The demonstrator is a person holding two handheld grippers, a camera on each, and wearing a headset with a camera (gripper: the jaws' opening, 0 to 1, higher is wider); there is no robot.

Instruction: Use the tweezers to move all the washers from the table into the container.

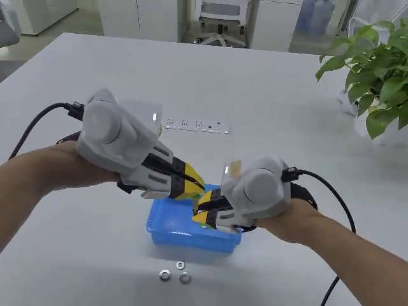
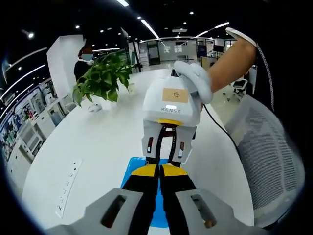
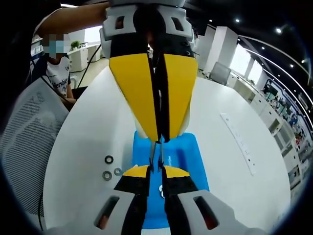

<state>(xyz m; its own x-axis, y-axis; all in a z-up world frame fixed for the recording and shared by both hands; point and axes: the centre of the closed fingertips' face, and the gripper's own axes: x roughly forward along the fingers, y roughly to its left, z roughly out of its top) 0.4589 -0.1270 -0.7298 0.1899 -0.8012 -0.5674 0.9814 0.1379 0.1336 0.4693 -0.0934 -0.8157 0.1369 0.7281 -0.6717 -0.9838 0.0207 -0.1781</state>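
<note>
Blue container (image 1: 182,234) sat on the table (image 1: 268,95), with three washers (image 1: 180,265) just beside it. Above it, the left gripper (image 2: 159,170) had clamped the tweezers (image 3: 156,149). The right gripper (image 3: 156,172) had its jaws flanking their tips, but I couldn't tell whether it gripped them.

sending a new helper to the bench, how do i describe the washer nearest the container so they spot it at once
On the big white table, find the blue container in front of the person. Three small silver washers lie just off its near wall. The washer you want is the one closest to that wall; the other two sit farther out, toward the person.
</note>
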